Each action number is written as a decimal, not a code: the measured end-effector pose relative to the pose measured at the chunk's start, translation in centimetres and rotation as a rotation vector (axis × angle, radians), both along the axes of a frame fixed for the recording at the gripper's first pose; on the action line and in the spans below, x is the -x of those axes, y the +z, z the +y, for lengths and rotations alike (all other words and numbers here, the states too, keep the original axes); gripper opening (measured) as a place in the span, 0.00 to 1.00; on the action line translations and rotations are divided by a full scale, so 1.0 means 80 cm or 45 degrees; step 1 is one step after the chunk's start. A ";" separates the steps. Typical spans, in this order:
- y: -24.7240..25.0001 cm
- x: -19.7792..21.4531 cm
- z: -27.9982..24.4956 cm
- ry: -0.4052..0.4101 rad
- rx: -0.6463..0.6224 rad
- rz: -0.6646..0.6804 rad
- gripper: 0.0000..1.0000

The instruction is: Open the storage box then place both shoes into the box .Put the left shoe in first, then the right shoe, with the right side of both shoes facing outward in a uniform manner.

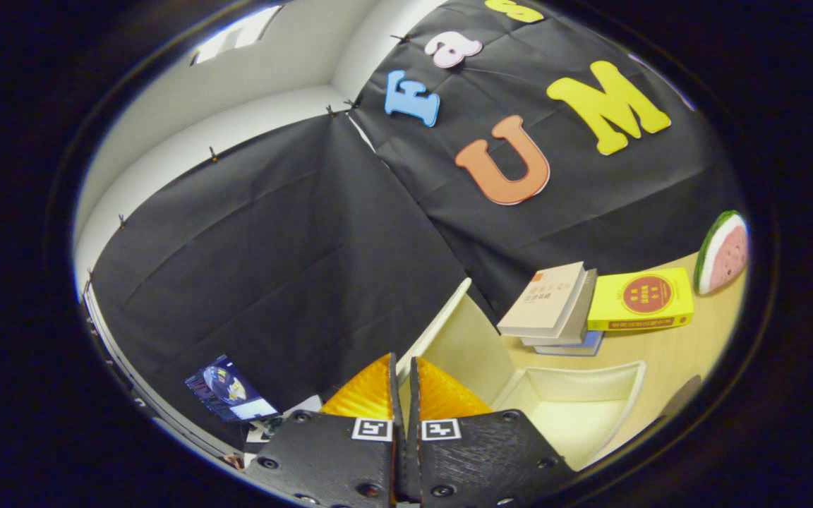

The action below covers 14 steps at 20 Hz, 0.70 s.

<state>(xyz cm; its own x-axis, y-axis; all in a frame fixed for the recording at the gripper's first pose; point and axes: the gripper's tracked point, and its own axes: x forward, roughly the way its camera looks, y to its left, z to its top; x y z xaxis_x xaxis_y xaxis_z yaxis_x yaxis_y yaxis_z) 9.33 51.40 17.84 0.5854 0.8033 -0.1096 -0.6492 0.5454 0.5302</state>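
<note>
Storage box [576, 395] open beyond tool [404, 374] pinching its lid [449, 339], books [555, 303] behind

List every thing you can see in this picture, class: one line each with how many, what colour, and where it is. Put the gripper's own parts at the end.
storage box: 1, cream, open, just ahead of the fingers.
box lid: 1, cream, raised, standing beyond the fingertips.
books: a stack of about 3, beige on top, blue at the bottom, on the table beyond the box.
yellow book: 1, yellow with a red circle, beside the stack.
watermelon slice: 1, red with green rind, beyond the yellow book.
table: 1, light wood, under the box and books.
screen: 1, lit, low by the black wall.
gripper: 1, fingers nearly together, tips at the lid's edge; whether they pinch it is unclear.
</note>
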 end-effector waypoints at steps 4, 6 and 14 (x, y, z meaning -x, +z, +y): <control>-0.004 0.002 0.050 0.009 0.054 -0.034 0.11; -0.008 0.009 0.071 0.030 0.083 -0.052 0.19; -0.026 0.033 0.086 0.005 0.210 -0.131 0.87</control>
<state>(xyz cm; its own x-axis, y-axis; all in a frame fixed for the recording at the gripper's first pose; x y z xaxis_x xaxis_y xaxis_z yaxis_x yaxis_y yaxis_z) 6.72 58.26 15.76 0.5974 0.7815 -0.1798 -0.6975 0.6170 0.3643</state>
